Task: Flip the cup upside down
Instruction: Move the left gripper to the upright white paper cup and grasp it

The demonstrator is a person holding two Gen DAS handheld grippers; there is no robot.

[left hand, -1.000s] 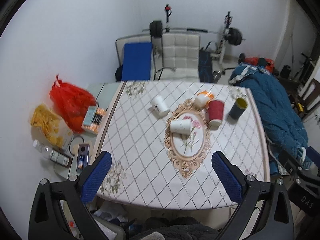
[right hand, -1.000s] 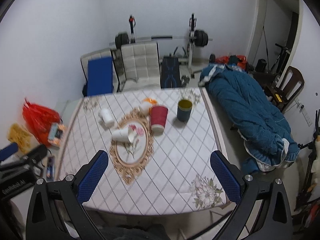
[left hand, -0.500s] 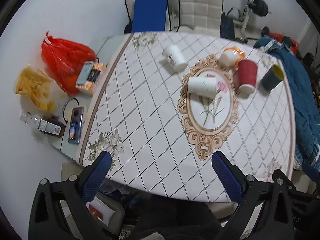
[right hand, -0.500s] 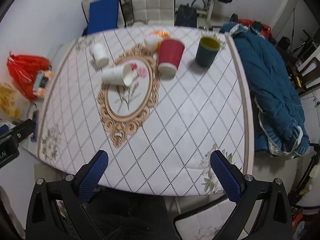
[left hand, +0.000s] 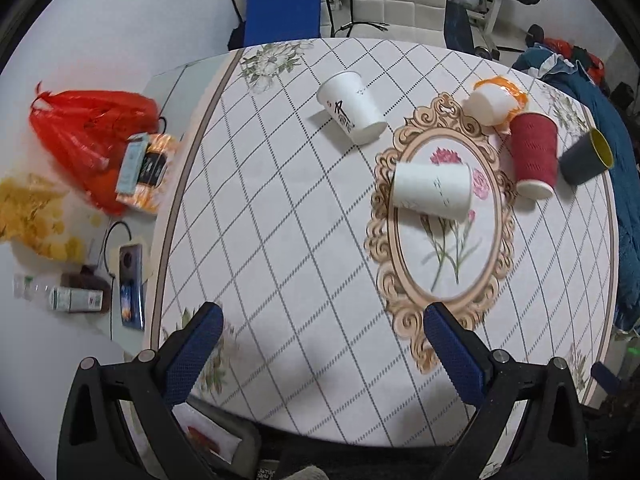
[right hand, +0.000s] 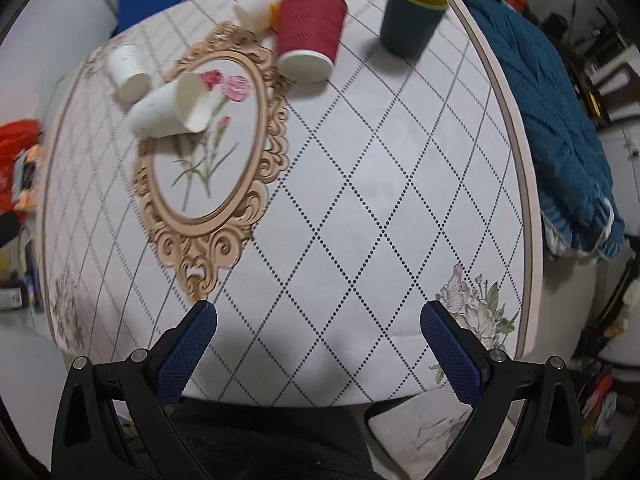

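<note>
Several cups sit at the far side of the patterned table. A white paper cup lies on its side on the oval flower motif. A second white cup lies on its side farther left. A red ribbed cup stands upright. A dark cup with yellow inside stands upright on the right. My left gripper and right gripper are both open and empty above the near table edge.
A small white cup on an orange wrapper lies behind the red cup. A red bag, snacks and a phone lie on the floor to the left. A blue blanket hangs along the right edge.
Both grippers have moved forward and tilted down over the table, so the cups appear nearer and larger. Both grippers stay open and no cup has moved.
</note>
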